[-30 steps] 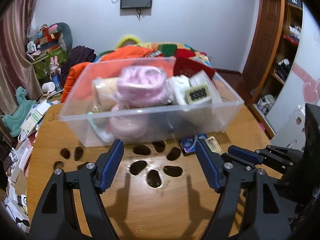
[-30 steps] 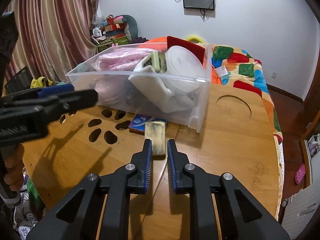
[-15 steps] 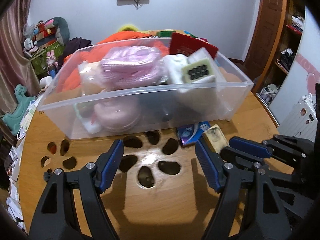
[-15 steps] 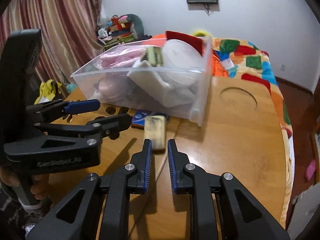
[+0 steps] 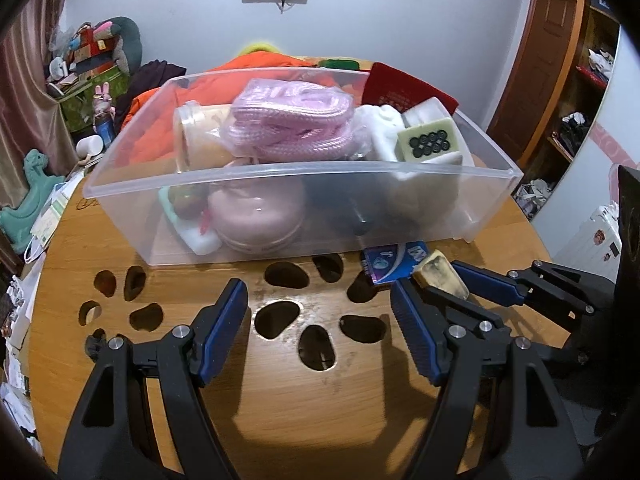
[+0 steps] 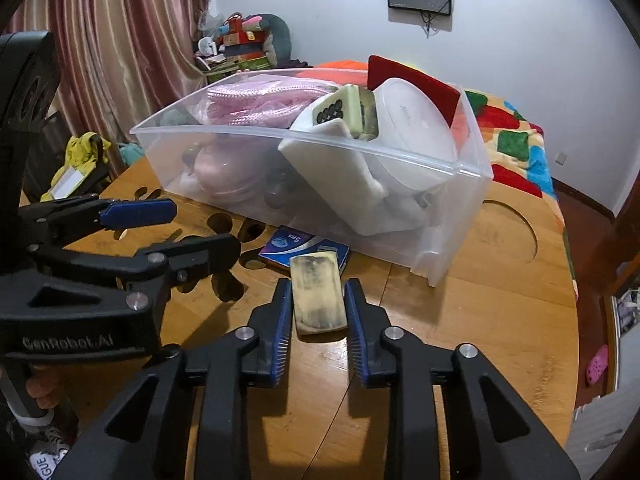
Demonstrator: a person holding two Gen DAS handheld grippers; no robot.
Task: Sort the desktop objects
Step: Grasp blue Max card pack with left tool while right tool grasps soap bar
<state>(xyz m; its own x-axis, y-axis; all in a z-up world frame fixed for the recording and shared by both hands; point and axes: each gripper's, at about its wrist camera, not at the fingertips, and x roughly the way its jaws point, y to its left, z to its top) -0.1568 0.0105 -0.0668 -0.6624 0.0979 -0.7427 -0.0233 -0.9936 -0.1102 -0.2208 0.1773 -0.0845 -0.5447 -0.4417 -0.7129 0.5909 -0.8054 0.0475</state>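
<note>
Table (image 5: 280, 400) wooden w/ cutouts, bed (image 6: 516, 136) behind

The black body of the left tongs (image 6: 168, 232) carries raised lettering that reads "GenRobot.AI", seen in the right wrist view. The blue packet (image 6: 298, 249) lying on the desk (image 6: 500, 280) beside the clear bin shows "5" followed by small letters, perhaps "pcs". At the lower left edge of that view, a white shoe (image 6: 42, 460) bears the letters "GUE". Print on other things is too blurred to read.
</note>
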